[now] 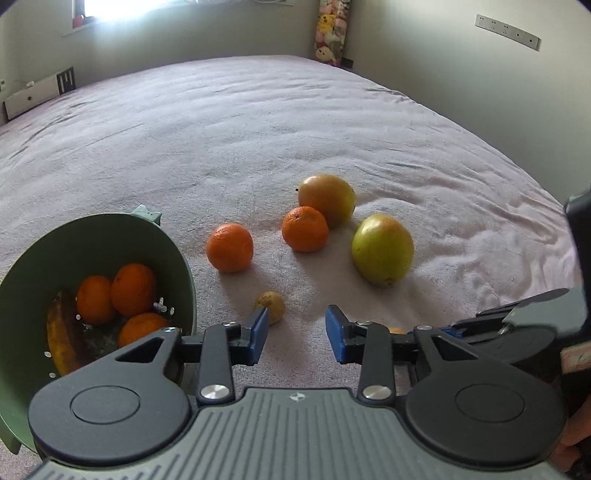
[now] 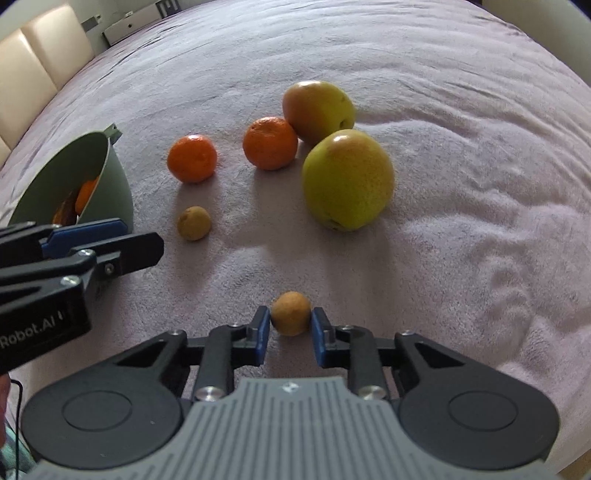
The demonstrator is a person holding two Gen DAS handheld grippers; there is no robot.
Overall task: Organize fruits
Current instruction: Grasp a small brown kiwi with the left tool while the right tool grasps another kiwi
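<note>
A green colander bowl at the left holds three oranges and a browned banana. On the bed lie two oranges, two yellow-green pears and a small brown fruit. My left gripper is open and empty just before that small fruit. My right gripper is shut on a second small brown fruit, low over the bed. The bowl and the left gripper's fingers show at the left of the right wrist view.
The pink bed cover stretches far behind the fruit. A white box lies at the far left edge. A plush-toy column stands in the room corner. A cream headboard is at the left.
</note>
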